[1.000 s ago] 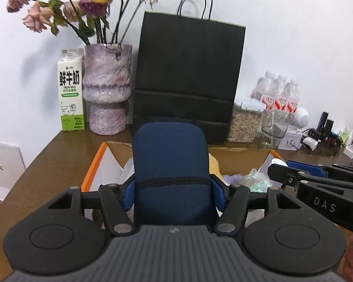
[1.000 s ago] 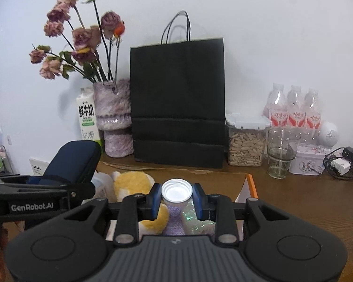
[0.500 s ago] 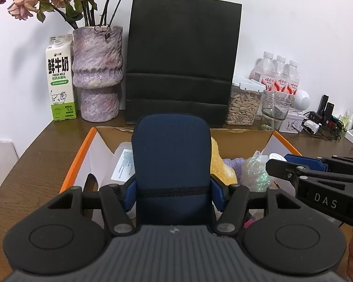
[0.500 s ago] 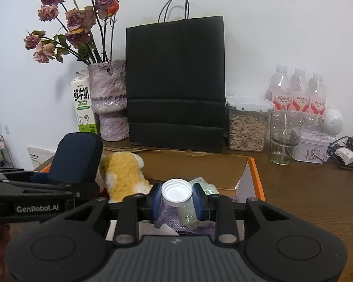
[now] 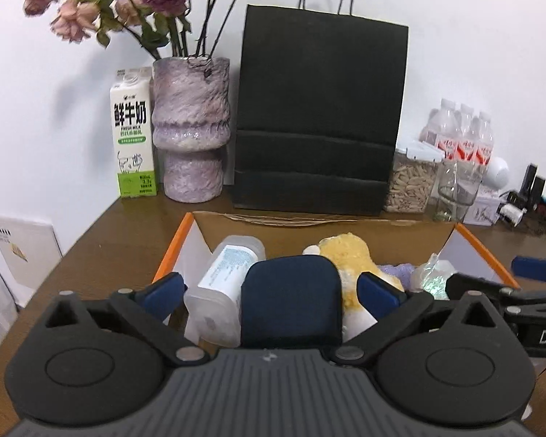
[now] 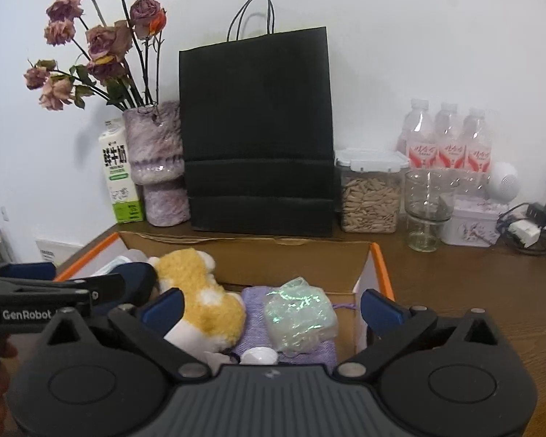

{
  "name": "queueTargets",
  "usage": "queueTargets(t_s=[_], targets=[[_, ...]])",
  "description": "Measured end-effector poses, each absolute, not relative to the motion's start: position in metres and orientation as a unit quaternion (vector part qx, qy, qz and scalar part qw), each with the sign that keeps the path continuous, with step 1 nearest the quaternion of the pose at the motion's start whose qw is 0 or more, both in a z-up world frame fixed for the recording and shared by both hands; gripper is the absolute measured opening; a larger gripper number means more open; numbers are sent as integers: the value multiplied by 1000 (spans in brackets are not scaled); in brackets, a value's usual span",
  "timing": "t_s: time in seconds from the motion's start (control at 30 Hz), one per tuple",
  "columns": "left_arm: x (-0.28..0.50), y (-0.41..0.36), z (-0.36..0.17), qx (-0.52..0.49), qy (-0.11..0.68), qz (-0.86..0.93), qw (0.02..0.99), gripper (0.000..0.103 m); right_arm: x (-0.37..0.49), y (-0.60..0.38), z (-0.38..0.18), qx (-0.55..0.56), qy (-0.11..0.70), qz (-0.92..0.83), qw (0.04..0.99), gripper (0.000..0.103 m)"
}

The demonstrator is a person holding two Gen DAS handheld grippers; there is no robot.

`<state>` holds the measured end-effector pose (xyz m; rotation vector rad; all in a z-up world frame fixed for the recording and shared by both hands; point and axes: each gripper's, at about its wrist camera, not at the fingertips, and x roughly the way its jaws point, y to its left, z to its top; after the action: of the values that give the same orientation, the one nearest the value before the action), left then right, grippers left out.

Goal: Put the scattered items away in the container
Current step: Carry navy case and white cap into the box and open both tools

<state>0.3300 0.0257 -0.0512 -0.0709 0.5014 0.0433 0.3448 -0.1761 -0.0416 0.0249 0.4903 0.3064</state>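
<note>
Our left gripper (image 5: 271, 291) has its jaws spread wide, the blue pads clear on either side of the navy case (image 5: 290, 300), which stands between them inside the cardboard box (image 5: 311, 224) without touching either pad. Our right gripper (image 6: 273, 307) is likewise released, its blue pads apart and holding nothing; just below them, at the near edge of the right wrist view, the white cap of the small bottle (image 6: 258, 356) peeks out from inside the box, beside the iridescent wrapped packet (image 6: 300, 315) that lies on the purple cloth (image 6: 253, 322). To the left of the packet lies the yellow plush toy (image 6: 200, 291), resting against the cloth, and left of that, in the left wrist view, a translucent white bottle (image 5: 224, 287) lies on its side against the navy case. The box has orange-edged flaps and sits on the brown wooden table (image 6: 455, 280). Behind the box, along the white wall, we see a black paper bag (image 6: 256, 134) standing upright, with a purple vase of dried roses (image 5: 191, 127) and a milk carton (image 5: 133, 133) to its left, and a clear jar of seeds (image 6: 369, 191), a glass cup (image 6: 427, 207), three water bottles (image 6: 449, 138) and a small tin (image 6: 471, 222) to its right.
</note>
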Motion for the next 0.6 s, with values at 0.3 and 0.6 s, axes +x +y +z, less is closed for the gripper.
queueTargets(t_s=[0.3,0.6], targets=[[321,29,-46,-43,214,26,976,103,338,-168,-39,-11,238,154,959,103],[318,29,-46,-39,213,13,976,103,335,-167,-37,-18,239,154,959,103]])
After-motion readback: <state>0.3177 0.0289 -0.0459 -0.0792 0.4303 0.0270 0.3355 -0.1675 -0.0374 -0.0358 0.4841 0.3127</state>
